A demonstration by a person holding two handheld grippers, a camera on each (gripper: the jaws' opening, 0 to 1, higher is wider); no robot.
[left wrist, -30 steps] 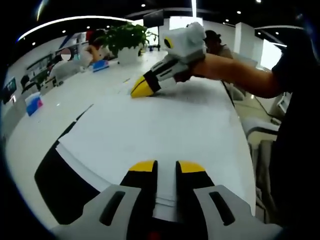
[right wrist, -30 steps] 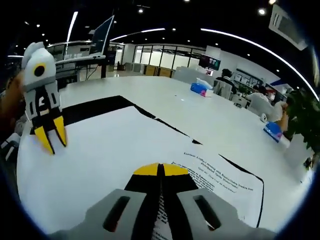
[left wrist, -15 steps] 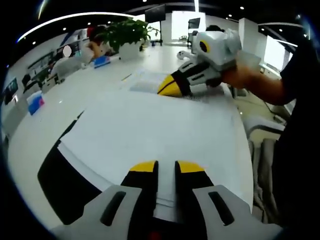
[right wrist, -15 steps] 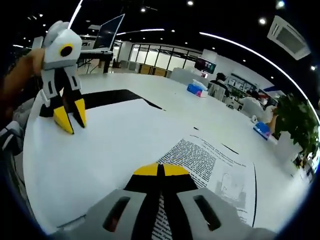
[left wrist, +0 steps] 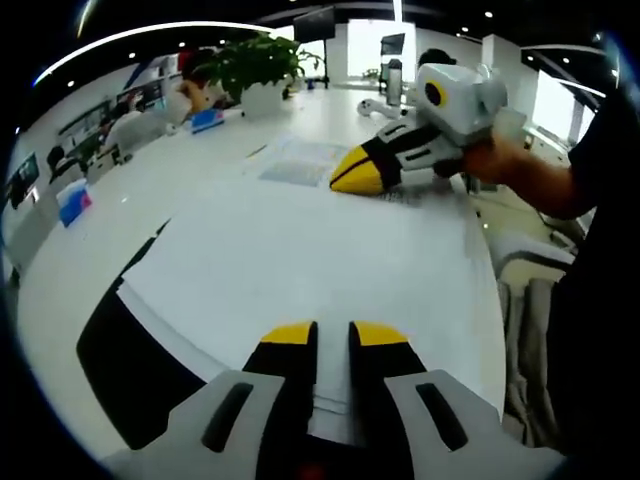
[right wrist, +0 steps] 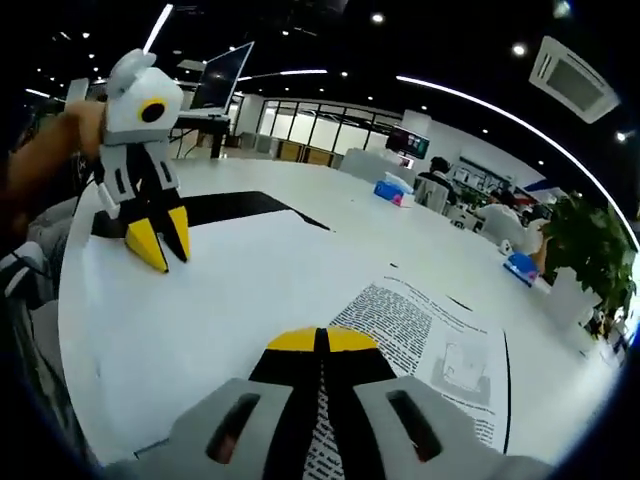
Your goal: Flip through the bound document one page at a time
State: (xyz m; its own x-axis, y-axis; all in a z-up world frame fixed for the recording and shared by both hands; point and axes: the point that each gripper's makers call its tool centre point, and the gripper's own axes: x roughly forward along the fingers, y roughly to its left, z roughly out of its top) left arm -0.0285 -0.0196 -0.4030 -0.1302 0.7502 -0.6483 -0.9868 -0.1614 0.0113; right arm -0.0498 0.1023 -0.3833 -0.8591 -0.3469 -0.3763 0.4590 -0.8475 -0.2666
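The bound document lies open on a black mat (left wrist: pixel 120 350) on a white table. Its top page (left wrist: pixel 300 260) is blank white and spans most of the left gripper view. My left gripper (left wrist: pixel 333 336) stands on the near part of that page (right wrist: pixel 200 310) with its yellow tips a little apart, and it appears again as the left gripper (right wrist: pixel 162 240) in the right gripper view. My right gripper (right wrist: pixel 322 340) is shut on the blank page's far edge, raised off the table. Beside it a printed page (right wrist: pixel 430 340) is uncovered. The right gripper (left wrist: pixel 358 178) also shows held by a hand.
A potted plant (left wrist: pixel 255 65) and blue boxes (right wrist: pixel 395 190) stand further along the table, where people sit. A laptop (right wrist: pixel 225 70) is on a far desk. The table's edge (left wrist: pixel 492 290) runs close on the right, with the person's arm (left wrist: pixel 535 180) above it.
The right gripper has risen and drawn the blank page's edge back, baring more of the printed page. The left gripper stays put on the page.
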